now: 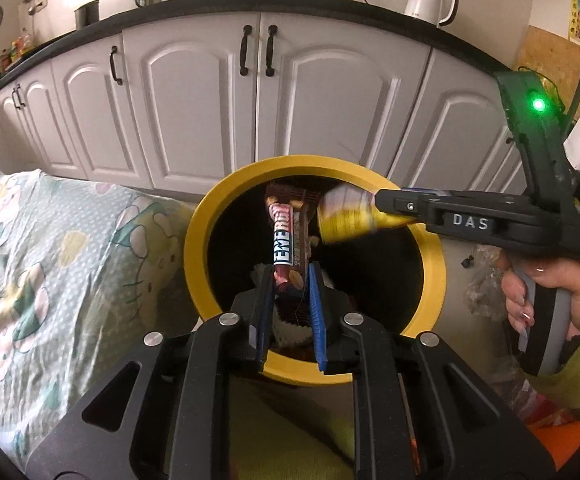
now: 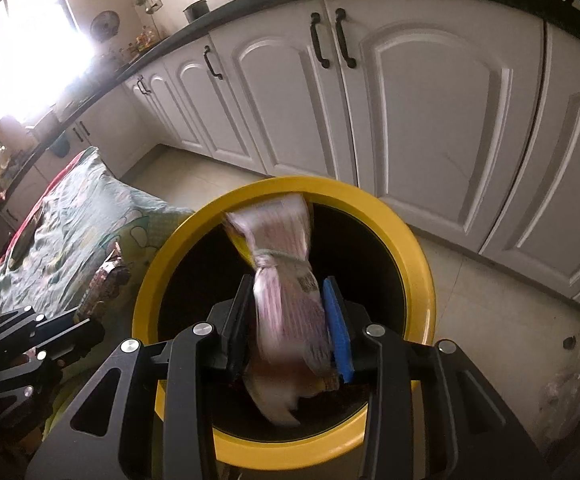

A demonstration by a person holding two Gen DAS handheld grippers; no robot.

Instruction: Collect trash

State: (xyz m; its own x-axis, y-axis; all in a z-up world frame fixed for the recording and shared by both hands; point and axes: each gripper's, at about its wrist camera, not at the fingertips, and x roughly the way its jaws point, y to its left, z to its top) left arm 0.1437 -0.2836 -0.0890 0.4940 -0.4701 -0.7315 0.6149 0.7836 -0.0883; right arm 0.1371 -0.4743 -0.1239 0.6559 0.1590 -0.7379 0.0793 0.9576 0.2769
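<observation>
**Both wrappers held over the bin mouth, release pending**

Working left to right, we first meet the patterned cloth (image 1: 46, 248), which lies to the left of the yellow-rimmed bin (image 1: 196, 240) and just beside its wall. It plays no part in the coming move.

Next comes the left gripper (image 1: 290, 276). Its jaws are clenched on a chocolate bar wrapper (image 1: 284, 236), pinching it near the lower end. The wrapper's long axis runs straight ahead of the fingers, forward and away from the camera, and its far end hangs over the dark opening of the bin. We judge that releasing here would drop it inside the rim.

To the right, the right gripper (image 2: 290, 292) grasps a pink-and-white crumpled packet (image 2: 286, 276). The packet is motion-blurred, so we cannot read its print. Its long axis also follows the fingers, with the bunched far end reaching toward the back of the rim. In the left wrist view this gripper enters from the right edge, held in a hand (image 1: 550, 292), and its packet sits over the right half of the opening.

The deciding relation: both items lie directly above the bin mouth, not beside it. Neither hand is clearly nearer; the two share the opening side by side. White cabinet doors (image 1: 330, 100) stand well behind.
</observation>
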